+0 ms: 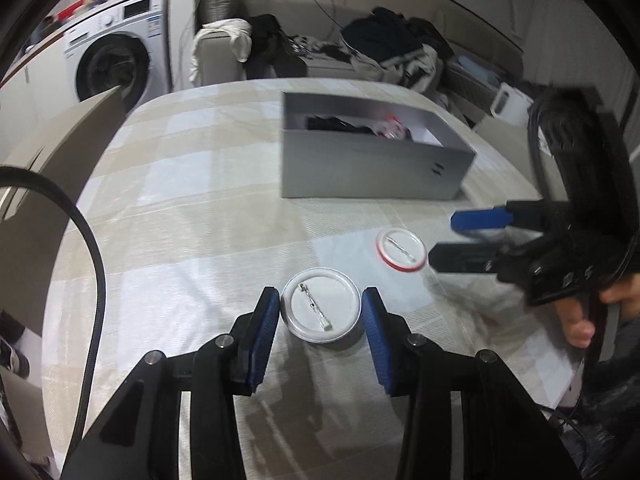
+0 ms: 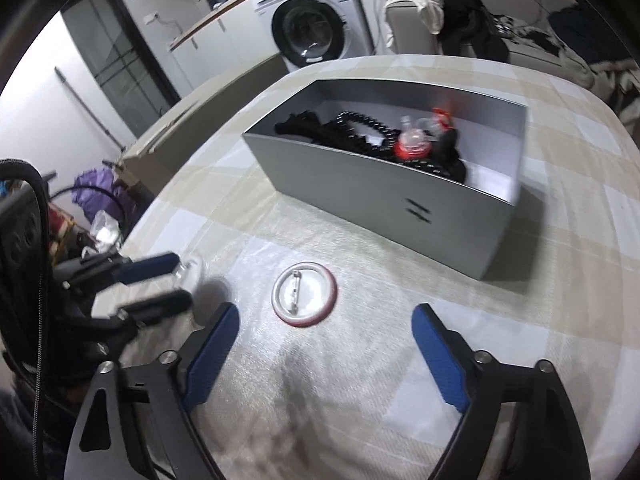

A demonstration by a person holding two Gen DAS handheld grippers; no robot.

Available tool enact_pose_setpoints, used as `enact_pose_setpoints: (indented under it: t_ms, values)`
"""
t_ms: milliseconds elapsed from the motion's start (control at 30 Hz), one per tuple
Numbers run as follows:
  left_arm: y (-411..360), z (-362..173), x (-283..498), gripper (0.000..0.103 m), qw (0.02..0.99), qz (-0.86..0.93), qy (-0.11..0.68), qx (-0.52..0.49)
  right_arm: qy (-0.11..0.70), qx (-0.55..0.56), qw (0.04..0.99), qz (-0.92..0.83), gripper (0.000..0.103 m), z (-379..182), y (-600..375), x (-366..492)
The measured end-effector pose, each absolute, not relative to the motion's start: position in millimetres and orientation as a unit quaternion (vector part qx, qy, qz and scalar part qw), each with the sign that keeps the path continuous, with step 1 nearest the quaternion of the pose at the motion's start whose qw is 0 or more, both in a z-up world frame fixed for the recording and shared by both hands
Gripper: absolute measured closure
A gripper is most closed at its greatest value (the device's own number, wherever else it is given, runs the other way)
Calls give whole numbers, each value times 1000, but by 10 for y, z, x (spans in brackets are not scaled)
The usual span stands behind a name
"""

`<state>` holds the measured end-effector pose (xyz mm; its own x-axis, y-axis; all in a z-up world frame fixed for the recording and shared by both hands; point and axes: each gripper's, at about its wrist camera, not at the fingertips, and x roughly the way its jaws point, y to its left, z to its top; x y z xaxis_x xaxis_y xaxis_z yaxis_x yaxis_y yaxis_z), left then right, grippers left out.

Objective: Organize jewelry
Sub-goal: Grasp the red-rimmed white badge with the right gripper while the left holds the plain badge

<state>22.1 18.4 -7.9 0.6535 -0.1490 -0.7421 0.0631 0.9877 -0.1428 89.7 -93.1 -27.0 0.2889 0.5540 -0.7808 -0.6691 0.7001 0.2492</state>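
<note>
A silver-rimmed pin badge point(image 1: 322, 307) lies pin side up on the checked tablecloth, between the blue pads of my left gripper point(image 1: 320, 300); the pads stand just off its rim on both sides. A red-rimmed pin badge point(image 1: 400, 249) point(image 2: 304, 293) lies pin side up ahead of my right gripper point(image 2: 324, 318), which is wide open and empty. The right gripper point(image 1: 444, 240) shows in the left wrist view beside that badge. The left gripper point(image 2: 182, 280) shows at the left of the right wrist view. A grey open box point(image 1: 372, 168) point(image 2: 360, 188) holds black bead strings and red pieces.
The table point(image 1: 200, 208) carries a beige checked cloth. A chair back point(image 1: 60, 152) stands at the left edge. A washing machine point(image 2: 312, 24) and a sofa with clothes point(image 1: 384, 48) lie beyond the table.
</note>
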Motion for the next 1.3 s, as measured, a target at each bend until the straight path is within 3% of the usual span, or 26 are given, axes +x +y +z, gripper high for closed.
enact_pose_setpoints:
  t_ms: [400, 800, 1067, 1200, 1300]
  values:
    - [287, -69, 217, 67, 910, -39, 407, -64, 441, -131, 804, 376, 31, -323, -704, 806]
    - [366, -97, 199, 67, 909, -30, 410, -68, 418, -177, 816, 358, 35, -345, -621, 759]
    - [439, -85, 173, 67, 908, -29, 409, -83, 403, -194, 820, 357, 48, -368, -583, 698]
    - [454, -58, 169, 67, 909, -26, 407, -84, 397, -195, 819, 366, 63, -363, -574, 668]
    - [452, -53, 170, 67, 910, -26, 406, -83, 395, -194, 819, 368, 63, -364, -572, 671]
